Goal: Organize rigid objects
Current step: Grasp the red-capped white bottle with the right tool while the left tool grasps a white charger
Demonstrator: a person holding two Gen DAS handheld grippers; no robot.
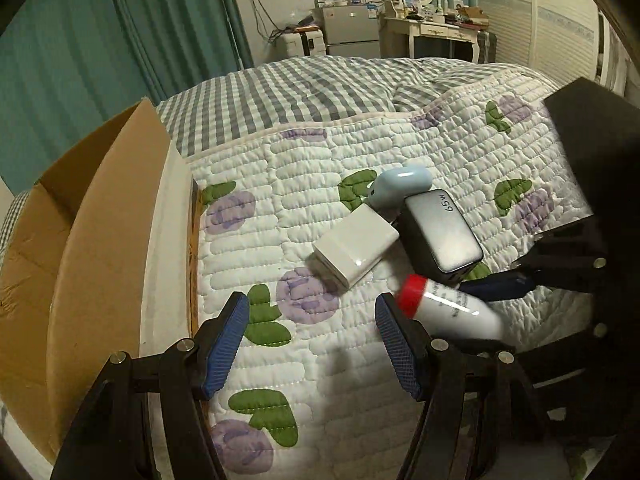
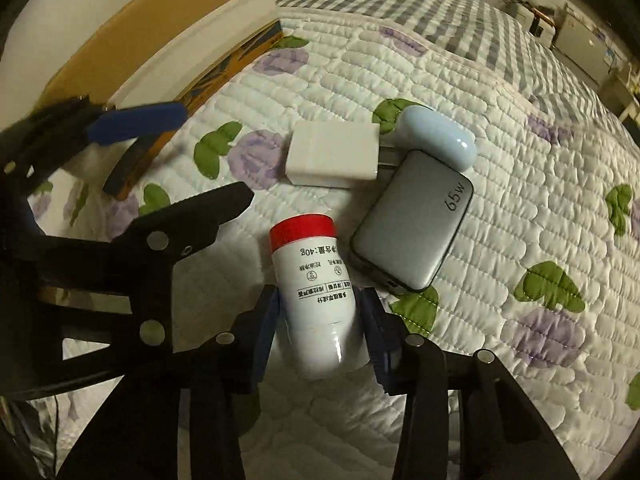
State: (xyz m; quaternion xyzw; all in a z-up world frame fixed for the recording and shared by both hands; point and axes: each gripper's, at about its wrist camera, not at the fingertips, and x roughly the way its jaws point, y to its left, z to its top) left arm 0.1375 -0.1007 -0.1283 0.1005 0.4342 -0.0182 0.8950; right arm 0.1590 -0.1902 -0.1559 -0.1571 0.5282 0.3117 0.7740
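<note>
Your right gripper [image 2: 318, 336] is clamping the white bottle [image 2: 316, 300] by its lower body, a blue pad pressing on each side. The bottle's long axis is running straight out along the fingers, with the red cap [image 2: 302, 232] pointing forward, away from you and toward the cluster of gadgets on the quilt [image 2: 500, 128]. In the left wrist view the same bottle [image 1: 452, 306] is lying nearly level just above the bedding, its cap aiming left toward your left gripper's right finger, close beside the pad.

Your left gripper [image 1: 312, 338] is hanging open over the quilt with nothing between its blue pads [image 1: 226, 344].

Just ahead of the cap, three things are lying bunched together. The white charger [image 2: 334, 158] is sitting flat with its prongs facing the grey power adapter [image 2: 416, 232], which is marked 65W and is lying with its long axis slanting from near the bottle up toward the right. The pale blue case [image 2: 438, 136] is resting behind both, touching the adapter's far end.

The cardboard box [image 1: 72, 240] is standing open at the left edge of the bed, well apart from the bottle, with its flap raised. You are holding the bottle between that box and the adapter, closer to the adapter.
</note>
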